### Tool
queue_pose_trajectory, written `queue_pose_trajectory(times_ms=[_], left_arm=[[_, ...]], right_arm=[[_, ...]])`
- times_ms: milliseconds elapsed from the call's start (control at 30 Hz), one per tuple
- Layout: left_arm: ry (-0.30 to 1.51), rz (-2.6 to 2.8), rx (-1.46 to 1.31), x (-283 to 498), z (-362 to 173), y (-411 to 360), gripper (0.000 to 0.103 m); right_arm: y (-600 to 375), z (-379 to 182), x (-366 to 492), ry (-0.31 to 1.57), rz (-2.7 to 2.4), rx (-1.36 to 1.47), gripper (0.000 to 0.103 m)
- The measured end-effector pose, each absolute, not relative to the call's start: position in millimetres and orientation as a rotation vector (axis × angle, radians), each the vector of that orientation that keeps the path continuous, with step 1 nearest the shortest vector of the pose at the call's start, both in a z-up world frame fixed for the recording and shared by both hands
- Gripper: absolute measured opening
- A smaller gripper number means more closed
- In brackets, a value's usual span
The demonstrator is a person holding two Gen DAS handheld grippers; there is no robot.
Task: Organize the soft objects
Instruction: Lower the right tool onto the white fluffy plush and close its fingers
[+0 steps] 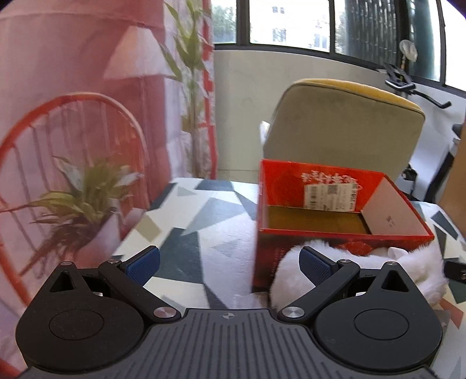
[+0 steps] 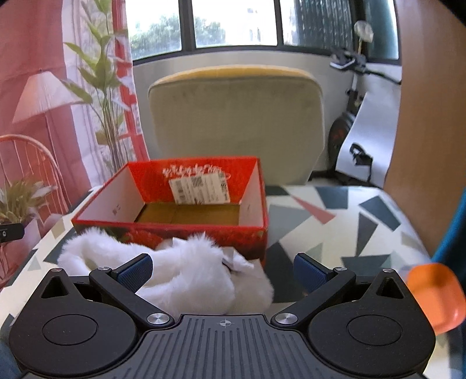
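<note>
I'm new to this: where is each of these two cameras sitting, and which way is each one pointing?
Left wrist: sits on the left gripper, facing forward across the patterned table to the red box at right; its own open fingers and black housing show.
Right wrist: sits on the right gripper, facing the red box head-on; its own open fingers flank the white fluffy item.
Shared: box, fluffy item, table, beige chair, windows.

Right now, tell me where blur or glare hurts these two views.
Left wrist: motion blur smears the plant and box label; windows blow out. Right wrist: sharper, though the label stays unreadable, the orange thing at right is blurred, and fisheye bends the edges.
</note>
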State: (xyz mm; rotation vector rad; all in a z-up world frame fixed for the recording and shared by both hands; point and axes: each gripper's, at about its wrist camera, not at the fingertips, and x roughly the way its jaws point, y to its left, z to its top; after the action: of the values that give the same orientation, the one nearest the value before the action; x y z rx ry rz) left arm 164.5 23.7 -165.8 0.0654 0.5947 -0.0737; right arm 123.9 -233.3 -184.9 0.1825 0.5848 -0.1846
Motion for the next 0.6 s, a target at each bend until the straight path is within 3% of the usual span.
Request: queue_pose_trajectory(times_ms=[67,233,367,433,500,600], left_arm=[[0.608,-0.093,0.086,172,-170,19,0.096],[0.653,-0.169,0.114,194,-182,1,0.083],[0.72,-0.251,0.075,211,-195,-11,0.071],[0.755,-0.285,0.035,218,-201,-11,0.067],[0.783,-0.304,0.001,222,-206,-10,0.061],[0.805,-0.314,0.014,223,-211,-13,0.058]], right_arm=[[-236,-192,130,0.596,-0.181,0.187,0.101],[-241,-208,148,0.623,-0.158,0.206,0.073],[-243,-219,159,0.652,-0.112,0.236,0.07],[-242,-227,164,0.684,-0.087,0.24,0.061],[-243,-234,166,0.709,-0.068,0.249,0.06],[-247,-242,167,0.725,-0.055,0.264,0.056]])
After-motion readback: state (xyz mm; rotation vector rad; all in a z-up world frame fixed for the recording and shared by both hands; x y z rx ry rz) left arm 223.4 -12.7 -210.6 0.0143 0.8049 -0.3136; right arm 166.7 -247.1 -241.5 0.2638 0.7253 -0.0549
